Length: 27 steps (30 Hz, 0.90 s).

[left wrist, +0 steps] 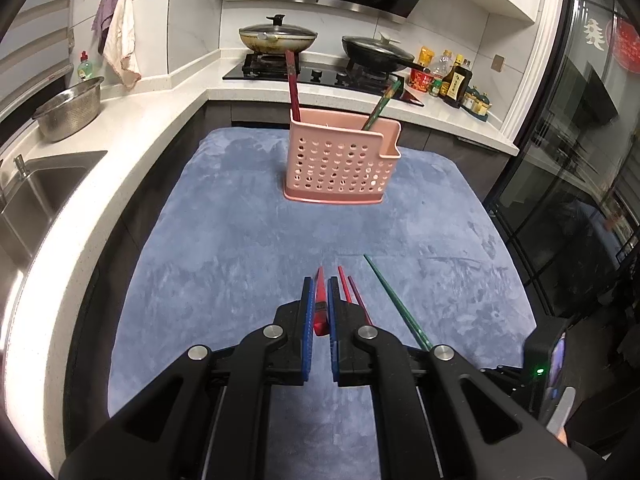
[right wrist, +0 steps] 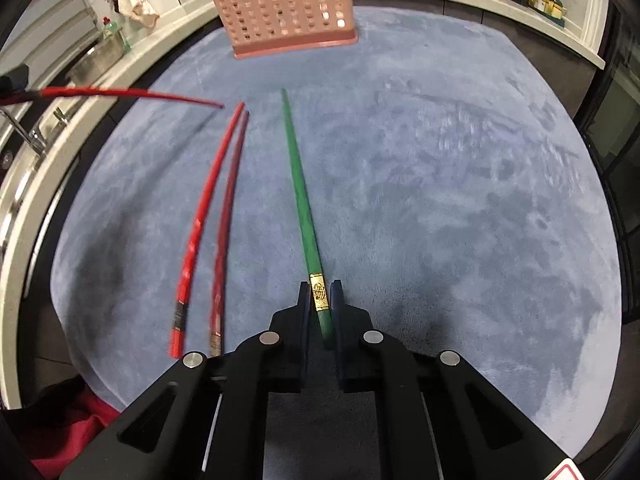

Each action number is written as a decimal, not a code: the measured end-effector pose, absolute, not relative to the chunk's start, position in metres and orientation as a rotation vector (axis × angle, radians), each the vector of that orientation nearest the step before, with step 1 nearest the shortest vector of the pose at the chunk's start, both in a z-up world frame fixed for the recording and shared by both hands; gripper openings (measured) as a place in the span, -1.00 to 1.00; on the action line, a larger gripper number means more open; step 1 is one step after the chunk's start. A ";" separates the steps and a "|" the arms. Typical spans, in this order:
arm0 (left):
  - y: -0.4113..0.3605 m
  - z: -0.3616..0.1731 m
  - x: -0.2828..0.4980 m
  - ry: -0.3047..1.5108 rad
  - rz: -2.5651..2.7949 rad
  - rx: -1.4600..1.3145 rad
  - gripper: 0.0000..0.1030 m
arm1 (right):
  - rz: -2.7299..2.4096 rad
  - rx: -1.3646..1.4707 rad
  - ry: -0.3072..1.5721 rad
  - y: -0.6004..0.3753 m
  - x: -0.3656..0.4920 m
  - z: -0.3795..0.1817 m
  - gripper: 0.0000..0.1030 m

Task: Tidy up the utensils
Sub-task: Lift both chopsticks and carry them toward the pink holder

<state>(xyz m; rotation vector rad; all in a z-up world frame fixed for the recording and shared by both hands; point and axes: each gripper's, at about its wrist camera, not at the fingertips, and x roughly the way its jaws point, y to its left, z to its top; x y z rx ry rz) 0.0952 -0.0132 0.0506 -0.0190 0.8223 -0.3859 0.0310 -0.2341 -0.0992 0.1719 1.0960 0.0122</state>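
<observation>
The left gripper is clenching a glossy red chopstick, seemingly lifted for the perforated pink plastic holder; the right gripper is straddling the slim green chopstick, grip unclear.

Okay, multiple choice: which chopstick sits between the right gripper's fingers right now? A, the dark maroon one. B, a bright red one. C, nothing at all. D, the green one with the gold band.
D: in the right wrist view the green chopstick runs back between the fingers of the right gripper, gold band at the fingertips, though contact isn't clear.

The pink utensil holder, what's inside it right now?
Two chopsticks stand in the pink utensil holder: a dark red chopstick at its left, a green chopstick at its right. Their lower ends are hidden behind the perforated wall.
</observation>
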 end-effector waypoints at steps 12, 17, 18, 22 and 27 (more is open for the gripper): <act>-0.004 0.102 0.116 0.699 -0.357 -0.022 -0.88 | 0.029 0.182 0.837 -0.243 0.049 0.024 -0.85; -0.007 0.137 0.134 0.616 -0.353 -0.008 -1.00 | 0.037 0.200 0.719 -0.254 0.067 0.080 -0.86; -0.008 0.142 0.138 0.603 -0.357 -0.010 -1.00 | 0.042 0.206 0.701 -0.257 0.072 0.088 -0.87; -0.013 0.165 0.155 0.549 -0.366 -0.013 -1.00 | 0.057 0.210 0.635 -0.262 0.091 0.118 -0.87; -0.016 0.179 0.171 0.519 -0.362 -0.006 -1.00 | 0.064 0.196 0.589 -0.263 0.108 0.136 -0.87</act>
